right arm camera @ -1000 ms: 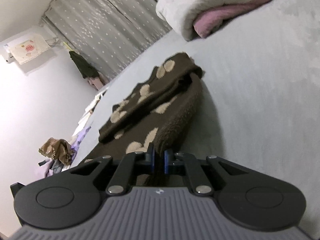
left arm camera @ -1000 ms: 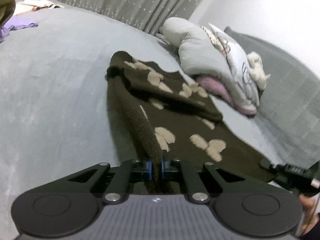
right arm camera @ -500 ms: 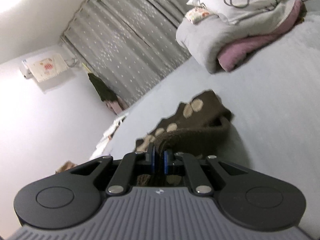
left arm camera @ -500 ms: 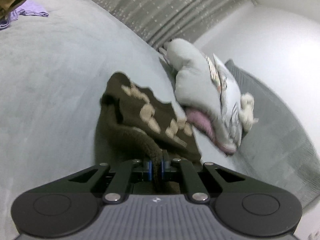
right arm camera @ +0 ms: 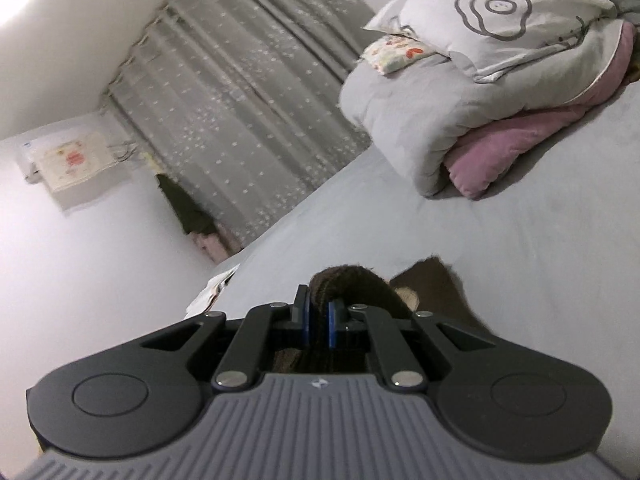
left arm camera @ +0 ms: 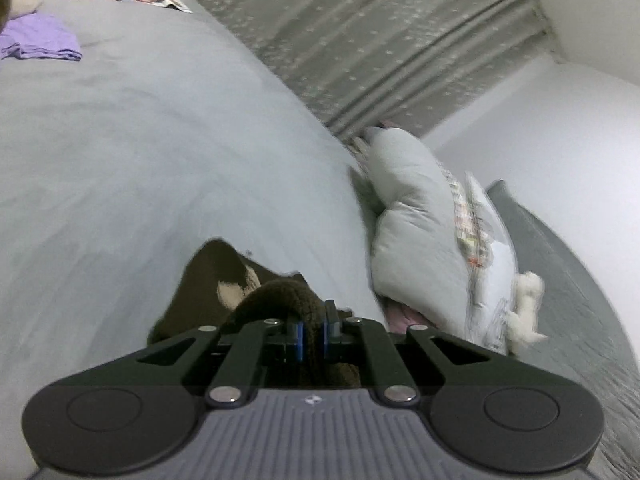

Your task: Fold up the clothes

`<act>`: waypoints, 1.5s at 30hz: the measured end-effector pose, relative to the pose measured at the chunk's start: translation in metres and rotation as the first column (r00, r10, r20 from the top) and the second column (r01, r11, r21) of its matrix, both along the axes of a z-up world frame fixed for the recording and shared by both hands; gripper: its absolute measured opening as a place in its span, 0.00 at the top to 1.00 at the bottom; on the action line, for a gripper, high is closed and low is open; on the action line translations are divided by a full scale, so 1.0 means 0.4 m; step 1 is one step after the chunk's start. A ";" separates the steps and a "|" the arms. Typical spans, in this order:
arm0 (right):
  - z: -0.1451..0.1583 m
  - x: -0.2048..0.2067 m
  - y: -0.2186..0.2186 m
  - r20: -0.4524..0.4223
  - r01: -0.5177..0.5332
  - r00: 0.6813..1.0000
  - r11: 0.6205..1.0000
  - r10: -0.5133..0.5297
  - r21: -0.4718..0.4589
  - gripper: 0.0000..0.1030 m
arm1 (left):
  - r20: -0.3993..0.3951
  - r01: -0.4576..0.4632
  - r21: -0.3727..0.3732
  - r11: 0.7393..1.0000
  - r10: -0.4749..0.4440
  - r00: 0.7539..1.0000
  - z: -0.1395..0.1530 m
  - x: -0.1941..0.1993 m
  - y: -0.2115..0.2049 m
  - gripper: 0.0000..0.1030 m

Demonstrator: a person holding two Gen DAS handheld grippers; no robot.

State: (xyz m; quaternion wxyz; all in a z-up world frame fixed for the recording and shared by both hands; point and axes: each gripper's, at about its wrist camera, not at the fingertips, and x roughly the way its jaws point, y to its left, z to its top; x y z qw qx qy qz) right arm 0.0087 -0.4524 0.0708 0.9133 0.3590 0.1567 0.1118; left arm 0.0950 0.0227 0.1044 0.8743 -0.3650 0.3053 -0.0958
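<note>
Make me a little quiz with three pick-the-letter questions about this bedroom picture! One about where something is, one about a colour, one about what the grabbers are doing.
1. Where is the pink blanket?
A. under the grey duvet
B. hanging on the curtain
C. between the grabber's fingers

2. What colour is the small cloth far off on the bed?
A. red
B. purple
C. green

3. What are the left gripper and right gripper doing?
A. both wide open
B. both pinching the brown garment
C. holding a book

Answers: 1 A, the pink peeks out beneath the duvet. 2 B, it is lilac-purple. 3 B, brown fabric sits between each pair of closed pads.
</note>
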 end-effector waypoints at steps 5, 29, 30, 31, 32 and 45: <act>-0.042 0.153 -0.013 -0.095 0.026 0.995 1.000 -0.024 0.014 0.91 | -0.120 -0.054 0.037 0.998 0.058 0.991 -0.066 0.157 -0.034 0.92; -0.188 0.439 -0.074 -0.296 0.090 0.955 0.974 -0.025 0.207 0.82 | -0.155 -0.139 -0.012 0.990 0.136 0.979 -0.182 0.350 0.044 0.48; -0.191 0.440 -0.082 -0.292 0.103 0.956 0.966 -0.030 0.237 0.80 | -0.146 -0.157 0.019 0.987 0.158 0.976 -0.177 0.348 0.051 0.48; -0.193 0.441 -0.090 -0.288 0.115 0.957 0.957 -0.035 0.268 0.78 | -0.142 -0.159 0.030 0.987 0.161 0.977 -0.176 0.347 0.058 0.48; -0.192 0.437 -0.101 -0.281 0.149 0.958 0.947 -0.066 0.285 0.75 | -0.138 -0.160 0.035 0.987 0.163 0.977 -0.176 0.345 0.066 0.48; -0.090 0.389 -0.046 -0.135 -0.047 0.991 0.918 -0.008 -0.393 0.40 | 0.023 0.188 0.458 0.869 -0.223 0.975 -0.137 0.274 -0.037 0.40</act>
